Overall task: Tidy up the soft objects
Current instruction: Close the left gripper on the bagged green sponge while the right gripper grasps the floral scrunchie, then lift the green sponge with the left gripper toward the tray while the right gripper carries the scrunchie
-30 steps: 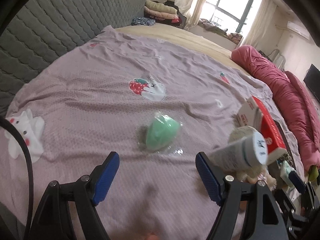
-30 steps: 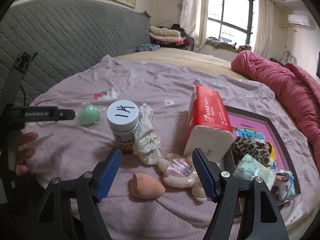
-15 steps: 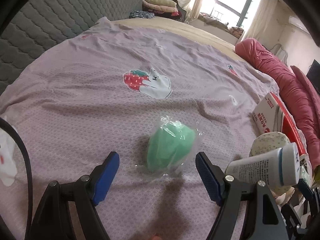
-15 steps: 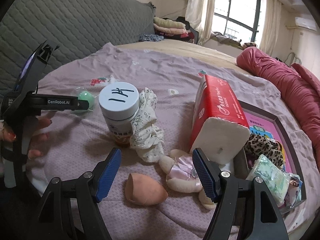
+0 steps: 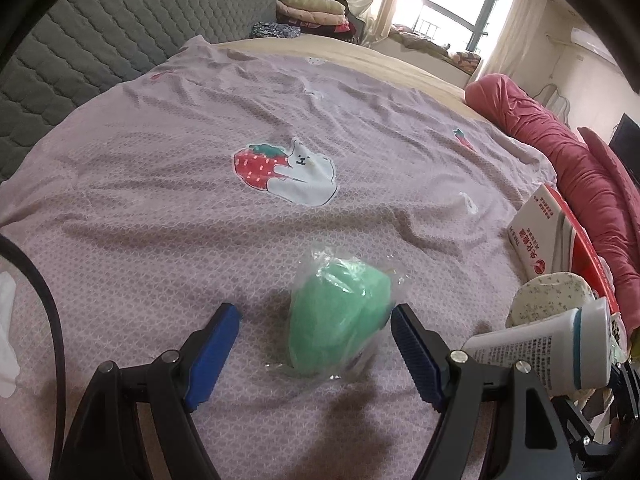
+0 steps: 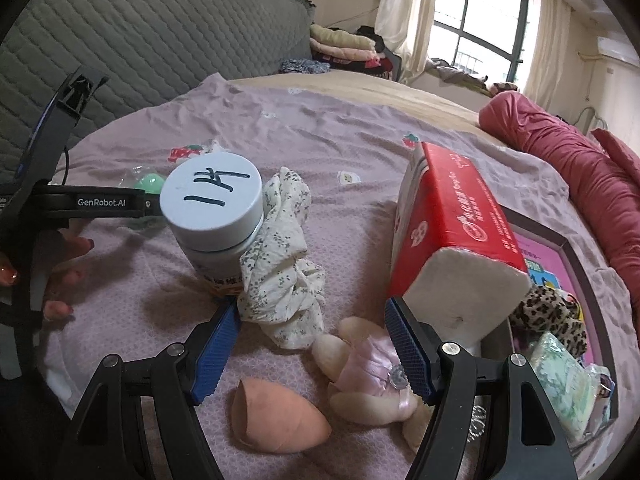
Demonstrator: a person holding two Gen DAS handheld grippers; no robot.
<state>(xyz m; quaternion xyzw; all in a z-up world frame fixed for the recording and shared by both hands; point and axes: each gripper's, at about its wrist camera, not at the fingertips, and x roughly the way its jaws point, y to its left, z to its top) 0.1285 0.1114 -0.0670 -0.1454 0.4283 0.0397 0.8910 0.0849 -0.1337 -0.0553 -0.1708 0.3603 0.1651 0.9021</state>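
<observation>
Your left gripper (image 5: pixel 316 322) spread wide, straddling wrapped green sponge (image 5: pixel 340 312), ready to pinch. Right gripper (image 6: pixel 312 326) wide, empty, above floral scrunchie (image 6: pixel 286 264), near plush doll (image 6: pixel 368 372).

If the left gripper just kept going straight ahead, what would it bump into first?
Most likely the green sponge in its clear wrapper, lying on the bedsheet between the open left gripper; its right finger looks nearly against the wrapper.
</observation>
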